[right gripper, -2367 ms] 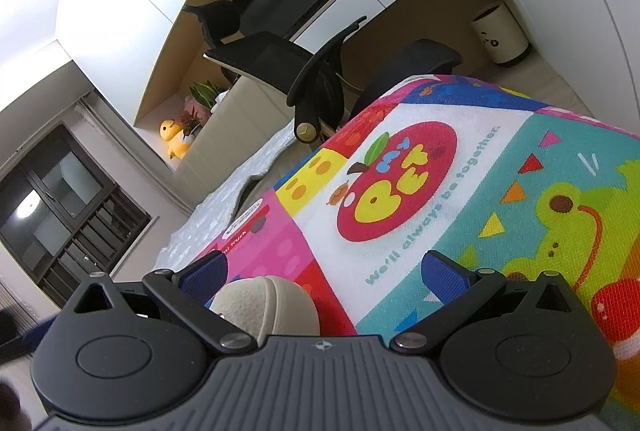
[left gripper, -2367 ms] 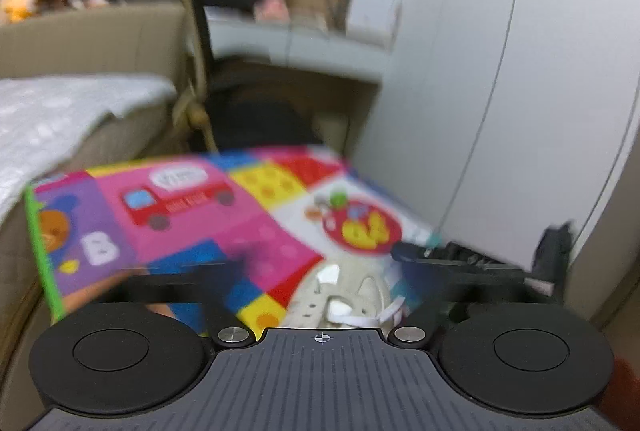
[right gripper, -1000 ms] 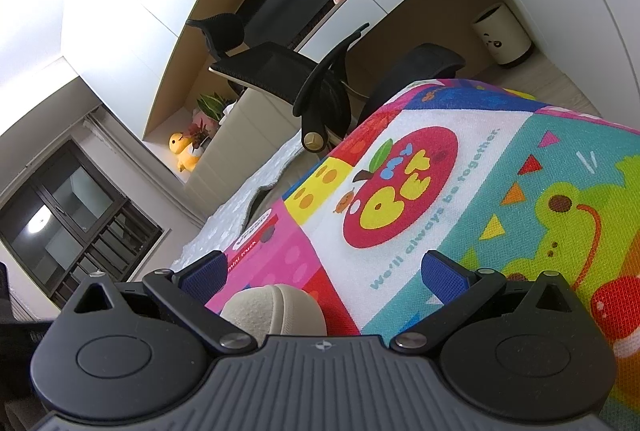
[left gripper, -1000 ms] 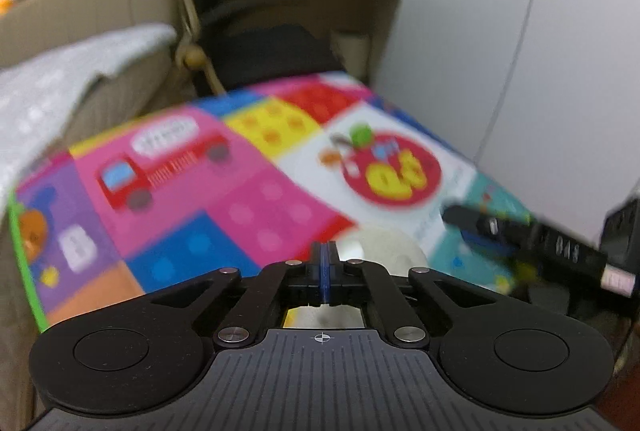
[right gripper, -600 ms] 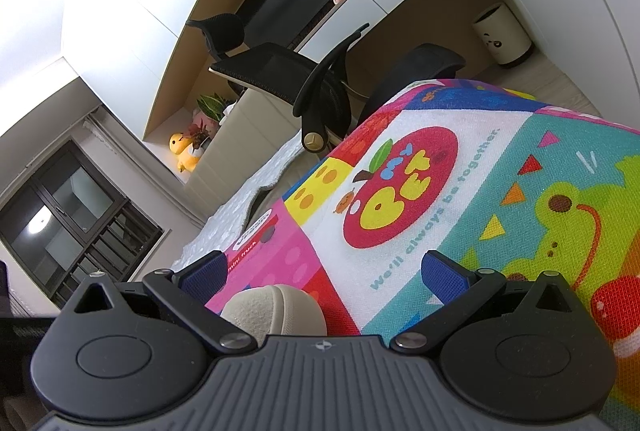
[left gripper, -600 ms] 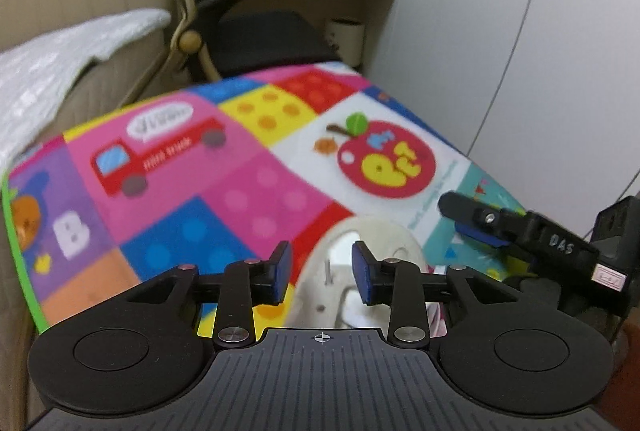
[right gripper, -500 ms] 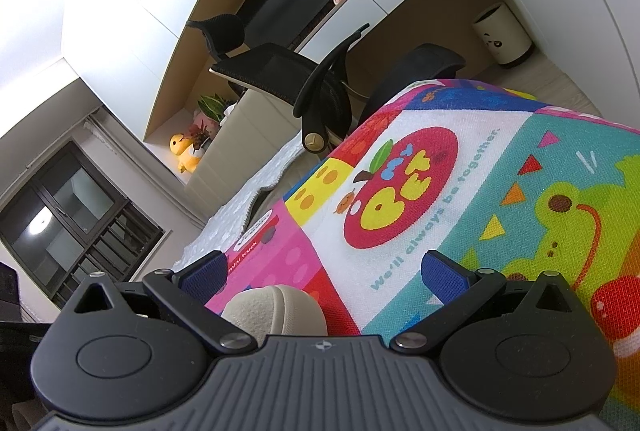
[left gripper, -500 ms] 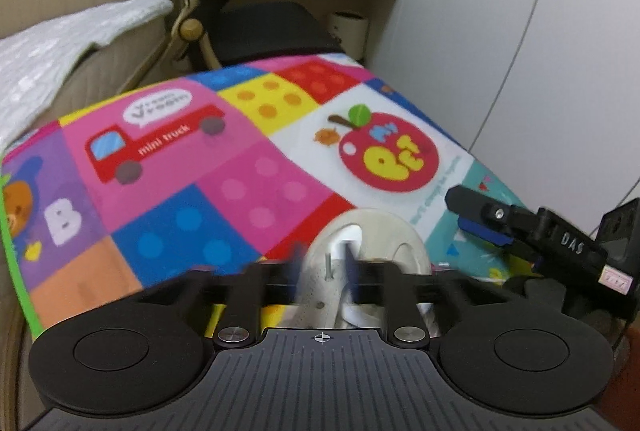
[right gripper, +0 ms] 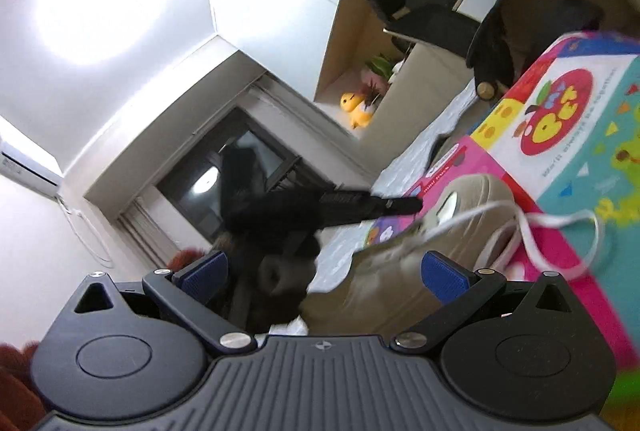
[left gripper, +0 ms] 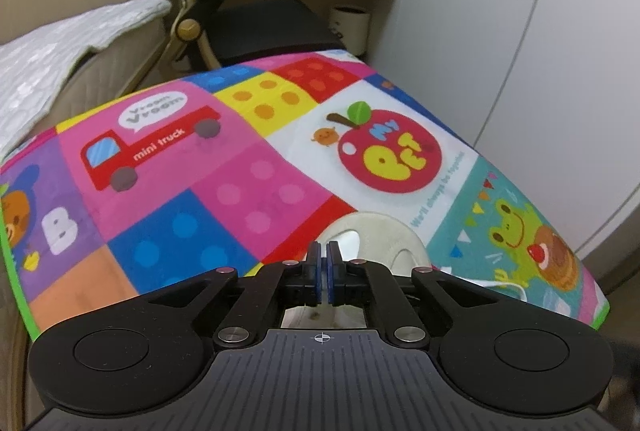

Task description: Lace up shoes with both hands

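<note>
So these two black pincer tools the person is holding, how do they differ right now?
The left gripper has its jaws shut, blue pads nearly touching; the right gripper has its jaws spread wide, with nothing between them. The left gripper tilts down over the beige shoe; the right gripper views the shoe from the side, with the white lace trailing loose. Both share black bodies and blue pads.

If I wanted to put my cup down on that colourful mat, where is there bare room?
Most of the mat is bare: the truck picture, the dotted squares and the apple picture carry nothing. It is crowded only at the near edge, where the beige shoe, its loose white lace and the left claw sit.
</note>
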`<act>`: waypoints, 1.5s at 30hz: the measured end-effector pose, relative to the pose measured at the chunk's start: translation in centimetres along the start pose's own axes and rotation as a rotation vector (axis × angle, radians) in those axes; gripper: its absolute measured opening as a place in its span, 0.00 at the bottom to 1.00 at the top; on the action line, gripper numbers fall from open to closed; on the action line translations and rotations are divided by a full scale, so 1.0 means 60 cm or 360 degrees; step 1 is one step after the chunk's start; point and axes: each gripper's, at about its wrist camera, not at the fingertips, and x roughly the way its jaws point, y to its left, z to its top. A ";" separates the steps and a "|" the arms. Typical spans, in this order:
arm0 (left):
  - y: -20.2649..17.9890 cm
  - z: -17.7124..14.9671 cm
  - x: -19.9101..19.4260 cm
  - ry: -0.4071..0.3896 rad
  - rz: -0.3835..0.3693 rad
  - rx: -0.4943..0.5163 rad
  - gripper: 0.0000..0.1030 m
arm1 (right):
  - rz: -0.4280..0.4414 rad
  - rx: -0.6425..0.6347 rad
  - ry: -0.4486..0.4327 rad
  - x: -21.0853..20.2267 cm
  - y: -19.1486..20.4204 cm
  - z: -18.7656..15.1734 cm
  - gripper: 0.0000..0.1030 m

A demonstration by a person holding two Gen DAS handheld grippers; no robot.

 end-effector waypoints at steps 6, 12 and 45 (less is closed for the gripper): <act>0.013 0.067 -0.099 -0.0283 0.0058 -0.0044 0.00 | 0.0133 0.0109 0.0098 0.004 0.021 -0.034 1.00; 0.034 0.123 -0.229 -0.0520 0.0094 -0.0074 0.17 | 0.0161 0.0066 0.0223 0.036 0.038 -0.061 1.00; 0.070 0.066 -0.071 -0.0190 -0.0083 -0.0504 0.03 | -0.0025 0.0010 0.0254 0.044 0.039 -0.082 1.00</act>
